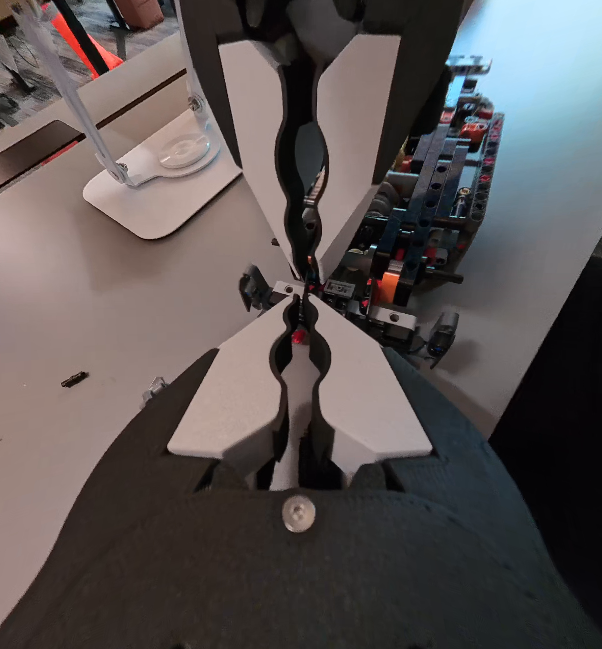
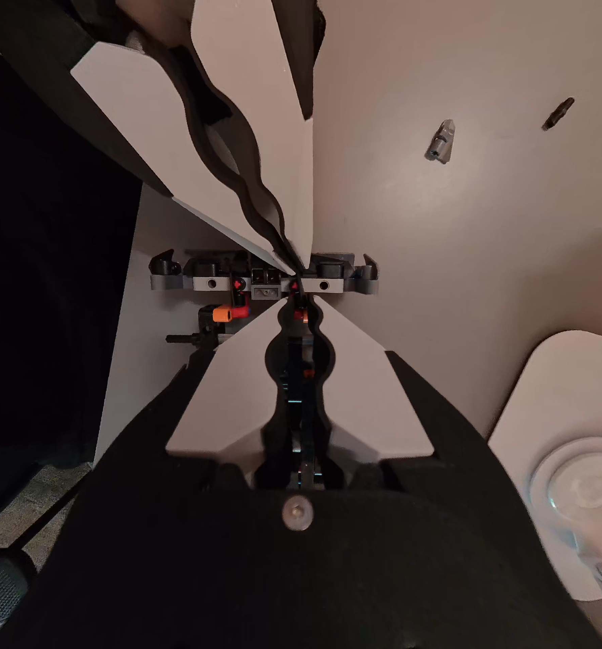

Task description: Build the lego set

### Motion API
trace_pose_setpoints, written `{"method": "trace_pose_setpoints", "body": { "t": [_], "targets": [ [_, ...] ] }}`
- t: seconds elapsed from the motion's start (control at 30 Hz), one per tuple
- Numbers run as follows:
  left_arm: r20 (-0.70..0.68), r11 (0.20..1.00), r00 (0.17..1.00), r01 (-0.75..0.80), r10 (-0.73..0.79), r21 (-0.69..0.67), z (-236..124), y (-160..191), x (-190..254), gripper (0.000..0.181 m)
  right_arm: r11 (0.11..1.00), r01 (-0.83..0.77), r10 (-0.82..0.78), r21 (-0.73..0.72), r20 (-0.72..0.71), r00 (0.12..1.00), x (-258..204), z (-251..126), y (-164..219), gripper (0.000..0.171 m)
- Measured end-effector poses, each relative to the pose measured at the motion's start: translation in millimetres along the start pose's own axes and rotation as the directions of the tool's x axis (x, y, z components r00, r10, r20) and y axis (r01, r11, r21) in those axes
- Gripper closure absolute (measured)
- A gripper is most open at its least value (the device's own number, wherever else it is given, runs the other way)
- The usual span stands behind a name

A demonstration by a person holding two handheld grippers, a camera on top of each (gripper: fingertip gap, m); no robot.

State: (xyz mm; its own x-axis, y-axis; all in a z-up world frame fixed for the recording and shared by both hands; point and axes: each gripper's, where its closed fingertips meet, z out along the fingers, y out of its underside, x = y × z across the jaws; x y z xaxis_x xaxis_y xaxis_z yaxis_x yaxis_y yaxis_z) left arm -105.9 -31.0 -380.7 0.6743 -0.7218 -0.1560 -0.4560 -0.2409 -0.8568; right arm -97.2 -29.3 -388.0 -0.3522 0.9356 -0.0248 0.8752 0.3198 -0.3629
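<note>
In the left wrist view the left gripper point(image 1: 302, 301) sits low on the table point(image 1: 82, 298), its jaws nearly together and pinching a thin dark part at the near end of the lego model point(image 1: 433, 217), which stretches away to the far right. The right gripper point(image 1: 309, 277) comes in from the far side, tips meeting the left's, also nearly closed on the same spot. A black pin point(image 1: 74, 378) lies to the near left; a white stand point(image 1: 159, 186) is farther left. In the right wrist view the right gripper point(image 2: 301, 298) is closed on that thin part at the model's point(image 2: 208, 281) end bar; the left gripper point(image 2: 294, 270) meets it from above. A grey piece point(image 2: 440, 141) and the pin point(image 2: 557, 113) lie apart at far right, the stand point(image 2: 555, 404) near right.
</note>
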Motion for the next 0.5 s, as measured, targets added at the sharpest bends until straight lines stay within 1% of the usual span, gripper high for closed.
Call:
{"method": "trace_pose_setpoints", "body": {
  "t": [0.5],
  "targets": [
    [0.035,0.999,0.999,0.018,-0.019,0.03,5.4,0.5,-1.6,0.181,1.0,0.007,-0.007,-0.016,-0.024,1.0,0.8,1.3,3.5,0.166]
  ]
}}
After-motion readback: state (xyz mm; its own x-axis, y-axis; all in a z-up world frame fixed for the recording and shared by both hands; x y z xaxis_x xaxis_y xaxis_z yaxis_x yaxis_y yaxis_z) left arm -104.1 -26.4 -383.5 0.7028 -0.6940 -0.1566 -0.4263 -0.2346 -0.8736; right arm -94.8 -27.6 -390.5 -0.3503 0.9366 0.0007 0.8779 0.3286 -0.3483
